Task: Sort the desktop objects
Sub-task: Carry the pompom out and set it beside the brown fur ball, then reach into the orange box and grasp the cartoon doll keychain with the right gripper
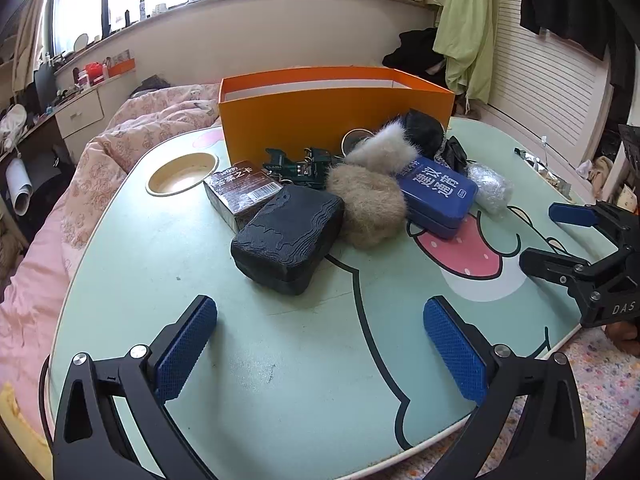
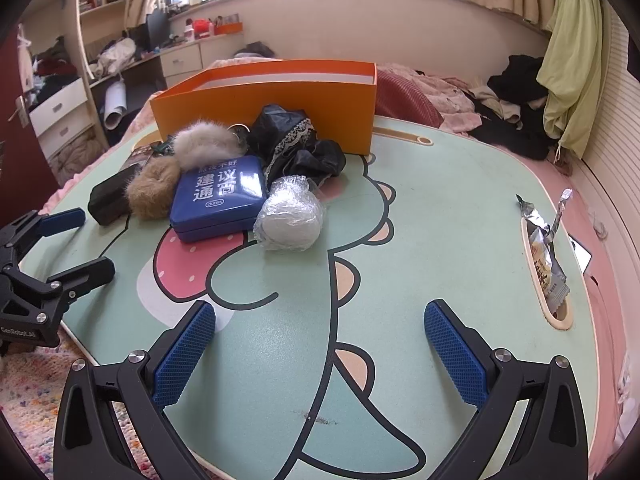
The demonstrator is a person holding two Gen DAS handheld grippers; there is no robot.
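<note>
A heap of small objects lies on the mint cartoon table [image 1: 280, 380] in front of an orange box [image 1: 332, 108] [image 2: 276, 100]. Nearest my left gripper [image 1: 320, 344] is a black textured case [image 1: 288, 240]. Behind it lie a brown card box [image 1: 240, 192], a tan fur ball [image 1: 368, 208], a grey fur ball [image 1: 384, 148], dark green clips [image 1: 304, 164], a blue tin [image 1: 440, 196] [image 2: 220, 196], a bubble-wrapped ball [image 2: 290, 216] and black lace cloth [image 2: 300, 140]. Both grippers are open and empty. My right gripper [image 2: 320, 344] hovers over bare table, short of the heap.
A round cup recess [image 1: 182, 174] is sunk into the table's left side. A snack packet [image 2: 548, 256] sticks out of a slot at the right edge. Pink bedding [image 1: 60, 220] lies around the table, with a patterned rug [image 1: 600, 400] beside it.
</note>
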